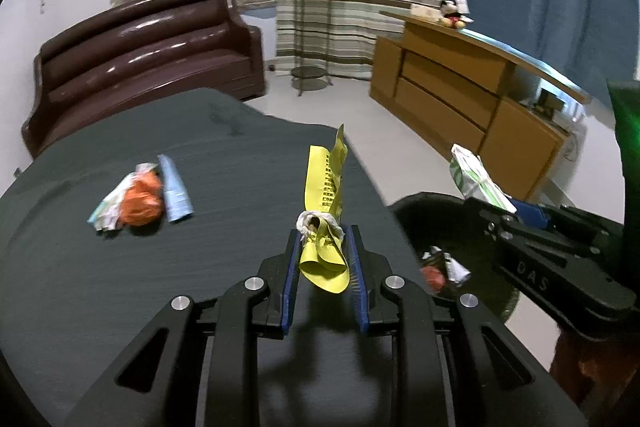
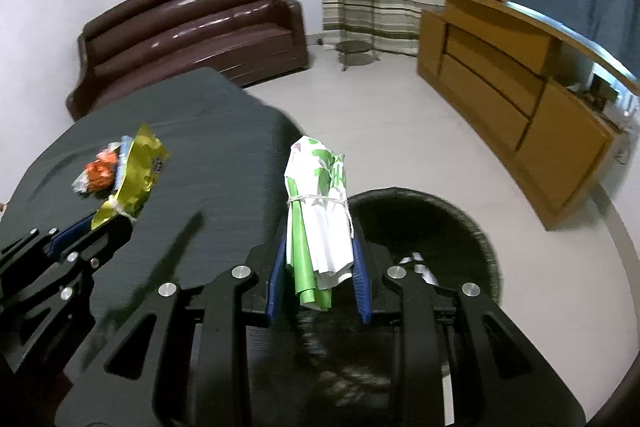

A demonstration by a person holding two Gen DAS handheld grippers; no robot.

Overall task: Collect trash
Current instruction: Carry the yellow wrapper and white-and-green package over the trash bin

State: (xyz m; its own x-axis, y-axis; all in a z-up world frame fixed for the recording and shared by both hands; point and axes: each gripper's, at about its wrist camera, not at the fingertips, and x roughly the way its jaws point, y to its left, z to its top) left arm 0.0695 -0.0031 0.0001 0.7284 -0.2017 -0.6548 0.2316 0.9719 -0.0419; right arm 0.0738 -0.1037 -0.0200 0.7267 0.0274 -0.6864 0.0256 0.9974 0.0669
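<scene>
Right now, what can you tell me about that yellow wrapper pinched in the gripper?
The yellow wrapper is a crumpled, glossy, foil-like packet with rows of dark print on one face. A white string is tied around its waist, bunching it. It stands roughly upright, its top flaring up and its bottom end curling below the pads. The left gripper is shut on it, a blue pad pressing each side. It is held above the dark table, touching nothing else that I can see.

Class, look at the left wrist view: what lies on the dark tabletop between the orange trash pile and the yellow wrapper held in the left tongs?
Nothing: in the left wrist view the tabletop is bare between trash pile and yellow wrapper.
</scene>
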